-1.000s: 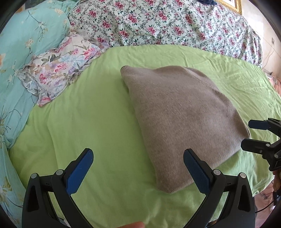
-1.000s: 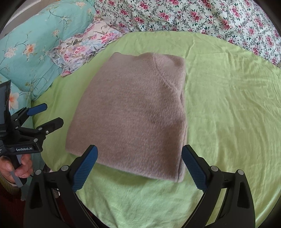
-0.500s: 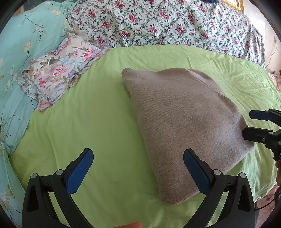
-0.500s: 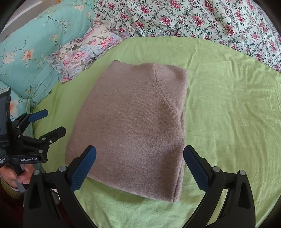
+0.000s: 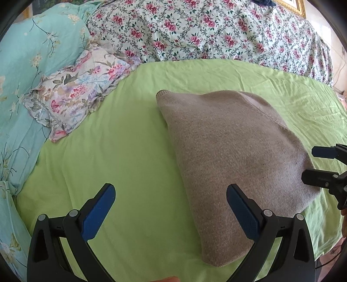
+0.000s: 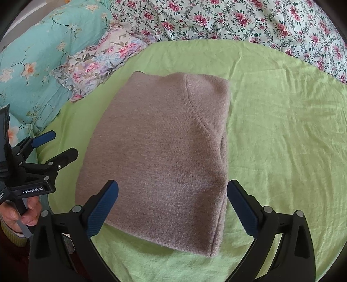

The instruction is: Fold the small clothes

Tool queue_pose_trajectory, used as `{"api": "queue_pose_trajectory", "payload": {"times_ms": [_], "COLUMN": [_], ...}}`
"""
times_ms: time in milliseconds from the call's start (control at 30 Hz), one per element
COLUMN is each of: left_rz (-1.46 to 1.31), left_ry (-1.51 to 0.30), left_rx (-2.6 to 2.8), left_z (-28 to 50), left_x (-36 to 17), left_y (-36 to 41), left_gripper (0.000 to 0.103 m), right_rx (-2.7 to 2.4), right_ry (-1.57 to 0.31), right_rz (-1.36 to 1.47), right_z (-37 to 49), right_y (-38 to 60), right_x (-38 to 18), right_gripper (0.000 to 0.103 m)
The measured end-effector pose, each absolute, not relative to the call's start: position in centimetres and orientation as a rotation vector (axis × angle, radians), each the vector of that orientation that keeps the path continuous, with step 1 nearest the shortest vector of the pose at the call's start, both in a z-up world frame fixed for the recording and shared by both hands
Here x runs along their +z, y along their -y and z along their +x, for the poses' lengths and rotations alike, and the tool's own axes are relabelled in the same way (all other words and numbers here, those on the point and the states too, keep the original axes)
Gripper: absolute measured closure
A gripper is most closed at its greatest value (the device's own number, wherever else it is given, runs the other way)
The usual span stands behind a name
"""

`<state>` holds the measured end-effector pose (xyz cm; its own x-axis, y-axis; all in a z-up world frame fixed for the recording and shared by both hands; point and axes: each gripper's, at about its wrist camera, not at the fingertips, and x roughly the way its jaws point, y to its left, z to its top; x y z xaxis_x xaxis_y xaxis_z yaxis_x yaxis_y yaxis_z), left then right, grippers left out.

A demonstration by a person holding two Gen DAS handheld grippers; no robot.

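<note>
While both tools hover with jaws spread and empty, the folded taupe sweater (image 6: 164,156) lies flat on the green sheet (image 6: 282,134). Seen from the right gripper (image 6: 172,200), it fills the centre; the left gripper (image 6: 55,144) waits at nine o'clock (just beside its edge), floral pillow (image 6: 102,65) at eleven.

In both wrist views the sweater (image 5: 234,156) is seen lower in the frame than a second ago, its far edge further from the floral quilt (image 6: 249,19). In the left view the right gripper (image 5: 314,164) is seen slightly lower, against the sweater's edge.
</note>
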<state>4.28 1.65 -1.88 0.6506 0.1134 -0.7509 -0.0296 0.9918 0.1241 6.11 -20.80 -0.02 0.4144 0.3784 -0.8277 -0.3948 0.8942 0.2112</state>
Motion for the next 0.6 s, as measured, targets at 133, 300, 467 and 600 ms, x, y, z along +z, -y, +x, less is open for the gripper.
{"api": "queue_pose_trajectory", "payload": {"times_ms": [133,300,467,600], "left_rz": [0.098,0.103,0.109,0.111], "left_ry": [-0.861,-0.855,-0.849,-0.846], "left_rx": [0.084,0.080,0.077,0.077], "left_z": [4.45,4.55,4.30,4.12], "left_x": [-1.92,-1.86,-1.69,-1.62], "left_y": [-1.49,-1.44,-0.88,-0.72], "left_gripper": [0.001,0.001,0.001,0.001], "right_rx": [0.486,0.489,0.489,0.491], "right_ry": [-1.036,-1.035,-1.034,-1.030], "right_rz": [-0.015,-0.017,-0.016,-0.019], "right_z": [6.27,6.32,6.29,6.27], "right_y": [20.88,20.91,20.91,20.94], "right_x": [0.02,0.06,0.10,0.29], "right_gripper": [0.003,0.003,0.003,0.003]}}
